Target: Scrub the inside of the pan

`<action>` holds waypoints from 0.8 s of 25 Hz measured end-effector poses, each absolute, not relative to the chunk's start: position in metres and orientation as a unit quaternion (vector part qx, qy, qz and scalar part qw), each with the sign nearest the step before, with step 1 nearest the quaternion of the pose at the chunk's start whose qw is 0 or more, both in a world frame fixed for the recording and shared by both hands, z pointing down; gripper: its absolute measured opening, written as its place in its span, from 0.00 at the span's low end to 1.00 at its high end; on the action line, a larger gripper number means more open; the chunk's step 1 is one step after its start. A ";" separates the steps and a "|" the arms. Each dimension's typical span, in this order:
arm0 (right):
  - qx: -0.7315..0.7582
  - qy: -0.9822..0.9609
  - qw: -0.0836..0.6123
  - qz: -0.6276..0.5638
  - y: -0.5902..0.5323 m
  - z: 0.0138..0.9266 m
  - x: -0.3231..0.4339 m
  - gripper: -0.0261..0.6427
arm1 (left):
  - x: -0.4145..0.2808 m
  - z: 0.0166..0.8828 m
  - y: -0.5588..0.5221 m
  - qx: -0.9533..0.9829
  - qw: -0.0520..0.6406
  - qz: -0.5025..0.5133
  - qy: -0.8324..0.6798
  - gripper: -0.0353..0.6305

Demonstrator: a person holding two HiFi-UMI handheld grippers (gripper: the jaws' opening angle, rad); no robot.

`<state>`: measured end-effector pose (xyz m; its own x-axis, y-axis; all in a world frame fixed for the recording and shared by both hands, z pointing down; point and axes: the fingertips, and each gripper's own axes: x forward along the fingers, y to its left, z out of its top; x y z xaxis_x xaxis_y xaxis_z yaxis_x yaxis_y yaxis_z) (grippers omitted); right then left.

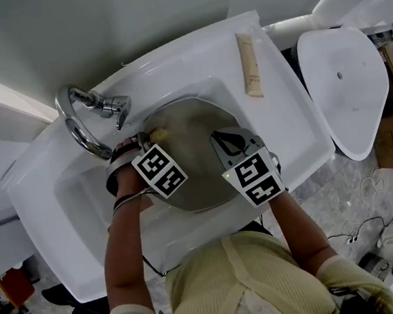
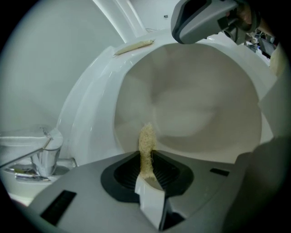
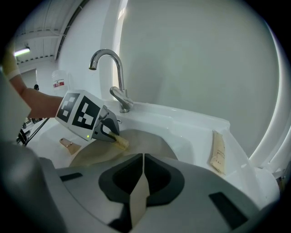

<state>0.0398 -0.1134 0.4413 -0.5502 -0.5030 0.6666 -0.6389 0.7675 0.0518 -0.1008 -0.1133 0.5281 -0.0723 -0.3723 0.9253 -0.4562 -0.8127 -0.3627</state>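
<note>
Pinching a tan scrub pad (image 2: 146,144) between its fingers, the left gripper (image 1: 148,136) reaches into the pan (image 1: 196,145) from the left of the head view. The pad's free end sticks out toward the pan's inner wall near the upper left rim; whether it touches is hard to tell. The pan, a dull grey round, sits in the basin of the white sink (image 1: 283,117) at the centre of the frame, below the chrome faucet (image 1: 80,121). The right gripper (image 1: 227,140) hangs over the pan's right side, its fingers pressed together with nothing visible between them. A beige sachet (image 1: 250,65) lies on the sink's ledge at the upper right, well apart from both grippers.
</note>
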 end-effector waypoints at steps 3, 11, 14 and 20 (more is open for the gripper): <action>0.324 -0.874 0.347 0.100 -0.109 0.443 0.038 0.08 | -0.104 0.530 -0.105 0.680 0.045 0.670 -0.295 0.23; 0.324 -0.873 0.350 0.101 -0.100 0.444 0.036 0.08 | -0.104 0.537 -0.081 0.687 0.082 0.670 -0.268 0.23; 0.324 -0.874 0.347 0.104 -0.097 0.442 0.033 0.08 | -0.101 0.540 -0.073 0.685 0.096 0.677 -0.250 0.23; 0.333 -0.872 0.343 0.106 -0.092 0.438 0.037 0.08 | -0.096 0.546 -0.056 0.686 0.117 0.685 -0.216 0.23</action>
<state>0.0374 -0.0919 0.4382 -0.5429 -0.5078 0.6689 -0.6536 0.7556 0.0430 -0.0957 -0.0555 0.5460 -0.0313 -0.1359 0.9902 -0.4558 -0.8797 -0.1351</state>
